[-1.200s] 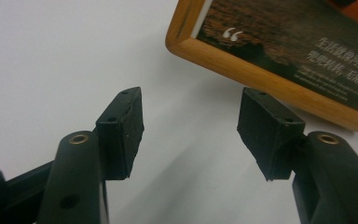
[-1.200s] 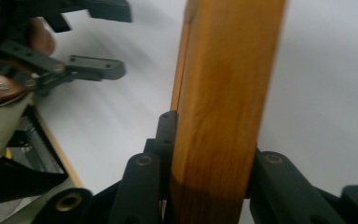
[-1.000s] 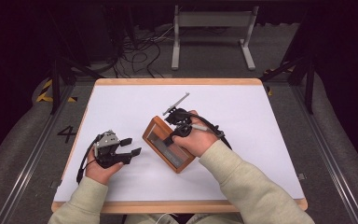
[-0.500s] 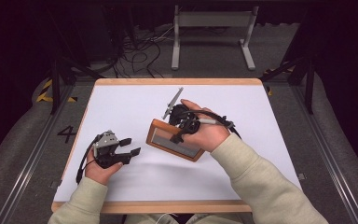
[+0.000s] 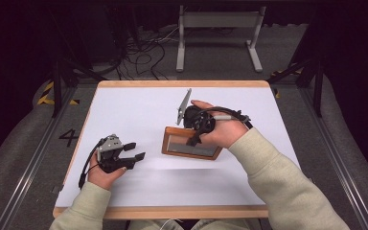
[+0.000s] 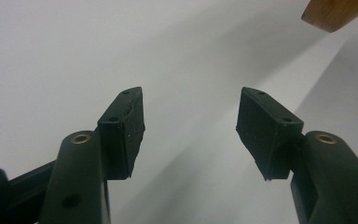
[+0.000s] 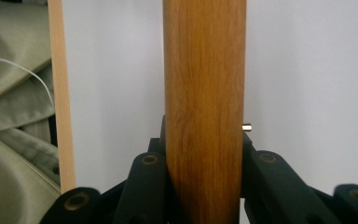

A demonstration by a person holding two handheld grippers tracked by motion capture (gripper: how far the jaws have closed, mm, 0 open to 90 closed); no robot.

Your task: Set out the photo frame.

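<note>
At the centre of the high view, the right gripper [image 5: 193,137] clamps the rim of a wooden frame [image 5: 191,146], holding it tilted over the white table [image 5: 124,108]. At lower left, the left gripper [image 5: 135,151] rests released, jaws apart with nothing between them.

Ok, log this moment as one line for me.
right gripper: shut on wooden frame edge | left gripper: open, nothing between jaws | frame: on white table
</note>
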